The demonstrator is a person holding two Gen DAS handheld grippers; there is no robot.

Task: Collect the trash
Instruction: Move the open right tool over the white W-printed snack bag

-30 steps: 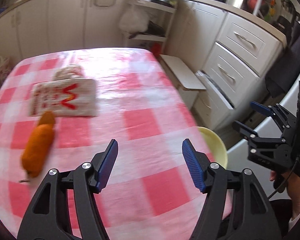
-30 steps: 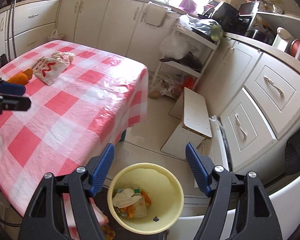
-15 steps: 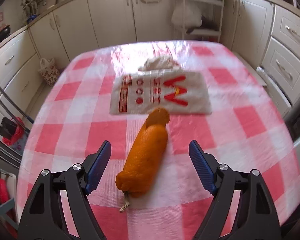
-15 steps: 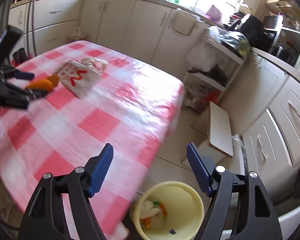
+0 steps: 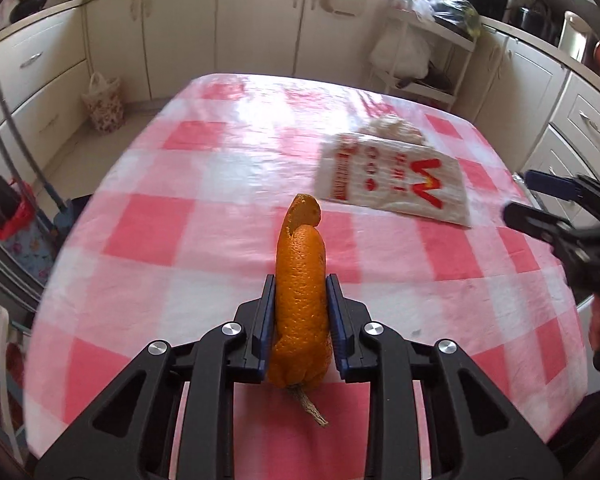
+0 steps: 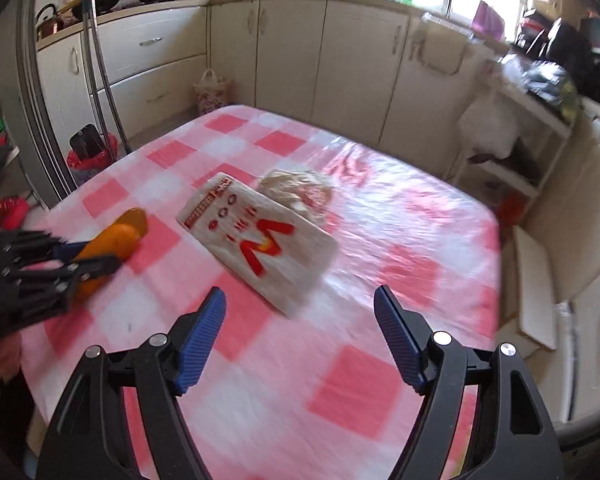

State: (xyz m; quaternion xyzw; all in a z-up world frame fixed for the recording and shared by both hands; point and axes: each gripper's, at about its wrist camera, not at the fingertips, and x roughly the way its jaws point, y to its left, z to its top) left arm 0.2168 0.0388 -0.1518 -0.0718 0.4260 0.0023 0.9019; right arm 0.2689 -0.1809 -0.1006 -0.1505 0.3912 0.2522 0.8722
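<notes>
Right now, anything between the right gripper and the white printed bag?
Nothing. In the right wrist view only bare checked tablecloth separates the open right gripper from the white printed bag. The orange peel sits off to the side, clamped in the left gripper.

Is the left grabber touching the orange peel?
Touching. The left wrist view shows both blue pads of the left gripper pressed against the orange peel.

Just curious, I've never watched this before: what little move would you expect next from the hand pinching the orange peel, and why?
Probably a lift. The left gripper has its fingers shut on the orange peel, low over the checked tablecloth, so raising it clear comes first. The right gripper is open, facing the printed wrapper.
</notes>
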